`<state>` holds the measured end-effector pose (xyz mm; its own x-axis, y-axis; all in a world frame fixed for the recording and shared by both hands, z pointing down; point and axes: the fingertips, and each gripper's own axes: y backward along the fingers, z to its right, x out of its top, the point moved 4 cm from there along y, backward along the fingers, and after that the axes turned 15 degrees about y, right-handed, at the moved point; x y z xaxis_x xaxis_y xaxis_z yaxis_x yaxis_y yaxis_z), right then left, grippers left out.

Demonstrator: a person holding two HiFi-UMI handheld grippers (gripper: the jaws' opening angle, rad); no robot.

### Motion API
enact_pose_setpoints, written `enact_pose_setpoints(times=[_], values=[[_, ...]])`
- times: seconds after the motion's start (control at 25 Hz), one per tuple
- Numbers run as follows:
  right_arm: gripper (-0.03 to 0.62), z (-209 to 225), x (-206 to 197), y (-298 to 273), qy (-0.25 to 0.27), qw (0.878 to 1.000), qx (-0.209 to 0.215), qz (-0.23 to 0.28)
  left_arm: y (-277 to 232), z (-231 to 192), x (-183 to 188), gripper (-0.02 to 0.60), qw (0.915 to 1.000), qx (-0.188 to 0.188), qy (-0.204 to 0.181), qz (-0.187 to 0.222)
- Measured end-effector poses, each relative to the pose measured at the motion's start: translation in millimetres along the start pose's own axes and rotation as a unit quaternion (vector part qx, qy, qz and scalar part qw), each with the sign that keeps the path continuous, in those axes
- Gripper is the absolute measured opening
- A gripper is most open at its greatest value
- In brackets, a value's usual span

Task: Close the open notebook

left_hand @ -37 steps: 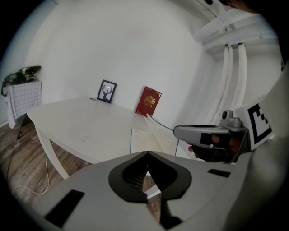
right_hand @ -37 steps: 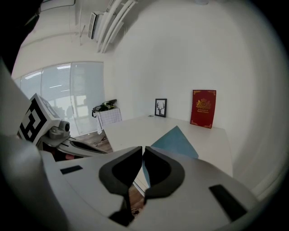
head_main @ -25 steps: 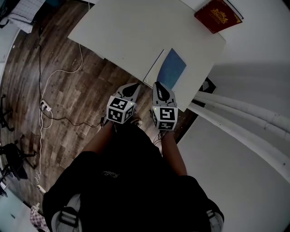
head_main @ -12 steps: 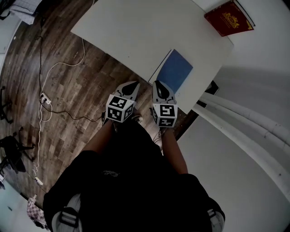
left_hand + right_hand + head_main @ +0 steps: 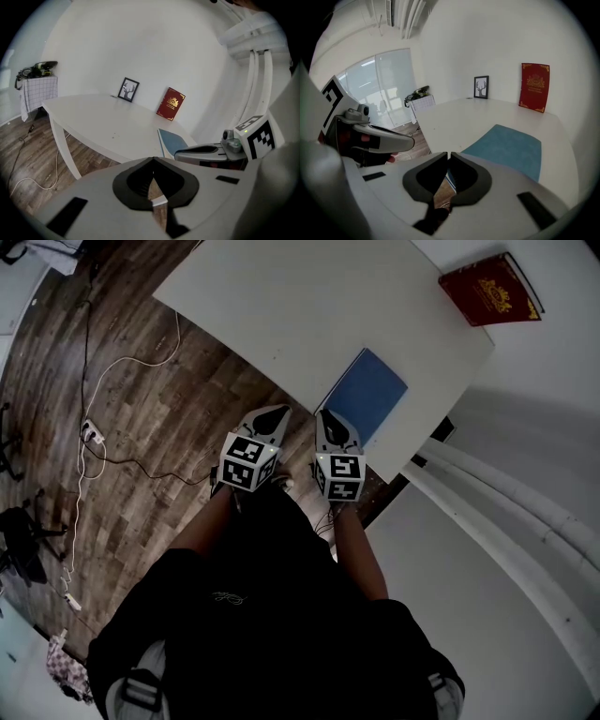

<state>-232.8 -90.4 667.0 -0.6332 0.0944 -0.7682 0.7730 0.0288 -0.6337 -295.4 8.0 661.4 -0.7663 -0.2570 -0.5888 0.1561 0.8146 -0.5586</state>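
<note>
The notebook (image 5: pixel 367 395) lies flat on the white table (image 5: pixel 281 306) near its front edge, with its blue cover up and no page showing. It shows too in the left gripper view, notebook (image 5: pixel 174 140), and in the right gripper view, notebook (image 5: pixel 506 147). My left gripper (image 5: pixel 273 416) and right gripper (image 5: pixel 330 418) hang side by side just in front of the table edge, over the wooden floor. Neither touches the notebook. The left gripper (image 5: pixel 153 161) has its jaws together with nothing held. The right gripper (image 5: pixel 447 154) is shut too, with nothing held.
A red book (image 5: pixel 489 289) leans on the wall at the table's far end, and a small framed picture (image 5: pixel 128 89) stands beside it. White cables (image 5: pixel 122 381) trail over the floor at left. White pipes (image 5: pixel 506 502) run along the wall at right.
The table and notebook have slid a little right and down in the head view. Both grippers keep their place side by side and stay shut.
</note>
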Motion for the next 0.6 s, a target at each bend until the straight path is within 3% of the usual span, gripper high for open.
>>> enact_pose_setpoints(times=[0.6], values=[[0.04,-2,-11,-18,-0.047,0.998,0.037,-0.022,4,2,5,0.003,0.9999,0.006,0.003,0.009]])
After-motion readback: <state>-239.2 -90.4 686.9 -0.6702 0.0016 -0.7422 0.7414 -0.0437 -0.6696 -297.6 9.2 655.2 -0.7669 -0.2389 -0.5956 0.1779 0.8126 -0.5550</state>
